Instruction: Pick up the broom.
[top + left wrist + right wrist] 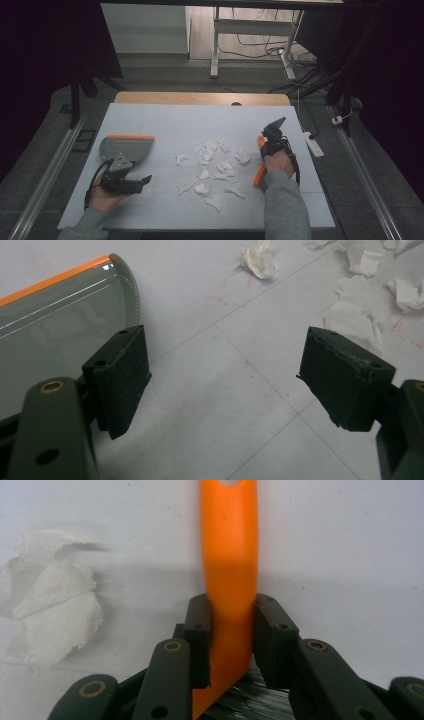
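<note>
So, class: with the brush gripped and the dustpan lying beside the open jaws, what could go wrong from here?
1. The right gripper clamps the orange brush handle near its bristle end; the long free end could swing or twist during sweeping.
2. The left gripper is open beside the dustpan, so the unheld pan may slide when scraps are pushed at it.
3. The torn paper scraps are light and spread out, so a fast stroke could scatter them.
</note>
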The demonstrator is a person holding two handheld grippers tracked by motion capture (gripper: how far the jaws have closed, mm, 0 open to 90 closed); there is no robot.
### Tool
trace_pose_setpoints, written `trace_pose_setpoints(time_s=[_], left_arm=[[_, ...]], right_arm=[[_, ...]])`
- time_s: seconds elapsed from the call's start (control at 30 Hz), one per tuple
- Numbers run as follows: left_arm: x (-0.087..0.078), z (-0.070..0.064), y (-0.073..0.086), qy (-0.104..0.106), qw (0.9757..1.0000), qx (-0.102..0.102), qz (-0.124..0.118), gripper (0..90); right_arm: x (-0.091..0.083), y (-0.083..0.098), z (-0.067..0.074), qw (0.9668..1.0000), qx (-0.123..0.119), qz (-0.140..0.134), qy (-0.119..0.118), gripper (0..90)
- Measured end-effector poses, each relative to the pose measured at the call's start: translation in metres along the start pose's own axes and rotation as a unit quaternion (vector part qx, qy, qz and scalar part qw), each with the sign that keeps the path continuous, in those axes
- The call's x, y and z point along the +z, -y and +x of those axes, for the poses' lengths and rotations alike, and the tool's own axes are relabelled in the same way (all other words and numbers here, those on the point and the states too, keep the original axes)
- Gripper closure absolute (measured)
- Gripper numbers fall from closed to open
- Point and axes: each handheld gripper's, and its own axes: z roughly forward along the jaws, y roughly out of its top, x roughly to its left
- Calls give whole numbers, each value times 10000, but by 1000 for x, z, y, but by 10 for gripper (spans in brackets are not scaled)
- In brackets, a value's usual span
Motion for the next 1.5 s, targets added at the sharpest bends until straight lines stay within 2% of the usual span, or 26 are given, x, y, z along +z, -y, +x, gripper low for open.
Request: trace_pose_setpoints(time_s=[0.17, 0.3, 0.4, 0.43, 0.5, 0.53, 0.57, 0.6, 0.63, 0.67, 0.77, 0.8, 0.83, 0.87, 0.9, 0.93, 0.97, 1.07, 1.2, 1.23, 1.27, 1.33, 1.43, 1.47, 1.5], left_arm=[[0, 0, 0, -11, 10000, -2, 5, 209], [1, 1, 0, -18, 10000, 2, 31, 209], [2, 1, 0, -24, 10000, -6, 40, 209], [2, 0, 0, -41, 10000, 5, 51, 209], [2, 0, 0, -38, 10000, 15, 58, 209], [2, 0, 0, -38, 10000, 20, 59, 209], [2, 0, 0, -44, 10000, 26, 64, 209], [3, 0, 0, -57, 9999, 23, 84, 209], [3, 0, 0, -57, 9999, 23, 84, 209], [3, 0, 0, -63, 9999, 20, 88, 209], [4, -1, 0, -74, 9999, 27, 108, 209], [4, -1, 0, -82, 9999, 36, 115, 209], [5, -1, 0, -83, 9999, 41, 118, 209], [5, -2, 0, -91, 9999, 50, 119, 209], [4, -2, 0, -105, 9999, 78, 108, 209], [4, -2, 0, -105, 9999, 78, 108, 209], [3, -2, 0, -109, 9999, 70, 89, 209], [3, -1, 0, -120, 9999, 55, 72, 209], [4, -2, 0, -130, 9998, 76, 104, 209], [4, -2, 0, -129, 9998, 84, 111, 209], [4, -2, 0, -135, 9998, 86, 119, 209], [4, -2, 0, -141, 9998, 83, 121, 209], [4, -1, 0, -186, 9997, 82, 143, 209], [4, -1, 0, -193, 9997, 74, 139, 209], [5, -1, 0, -207, 9997, 70, 143, 209]], right_arm=[[-1, 1, -4, 9999, -97, -40, -121, 704], [-6, 5, -13, 9984, -406, -101, -382, 705], [-12, 8, -17, 9975, -486, -244, -453, 706], [-20, 11, -23, 9954, -552, -428, -655, 706], [-24, 13, -25, 9947, -547, -497, -708, 706], [-32, 16, -29, 9919, -582, -648, -921, 707], [-32, 16, -29, 9919, -582, -648, -921, 707], [-43, 18, -32, 9879, -575, -872, -1146, 707], [-43, 18, -32, 9879, -575, -872, -1146, 707], [-51, 22, -35, 9821, -614, -1118, -1387, 707], [-62, 27, -38, 9723, -626, -1446, -1725, 707], [-62, 27, -38, 9723, -626, -1446, -1725, 707], [-68, 31, -39, 9650, -639, -1682, -1908, 707], [-70, 33, -40, 9607, -642, -1787, -2025, 707], [-72, 35, -40, 9576, -655, -1866, -2096, 707], [-72, 35, -40, 9576, -655, -1866, -2096, 707], [-74, 37, -39, 9515, -701, -1969, -2258, 707], [-76, 40, -37, 9415, -758, -2152, -2479, 707], [-79, 44, -31, 9303, -775, -2353, -2705, 707], [-79, 44, -31, 9303, -775, -2353, -2705, 707], [-81, 46, -27, 9249, -820, -2456, -2783, 707], [-85, 46, -22, 9192, -854, -2587, -2844, 706], [-88, 45, -14, 9081, -918, -2754, -3017, 706], [-88, 45, -14, 9081, -918, -2754, -3017, 706], [-89, 45, -6, 9025, -993, -2828, -3093, 706]])
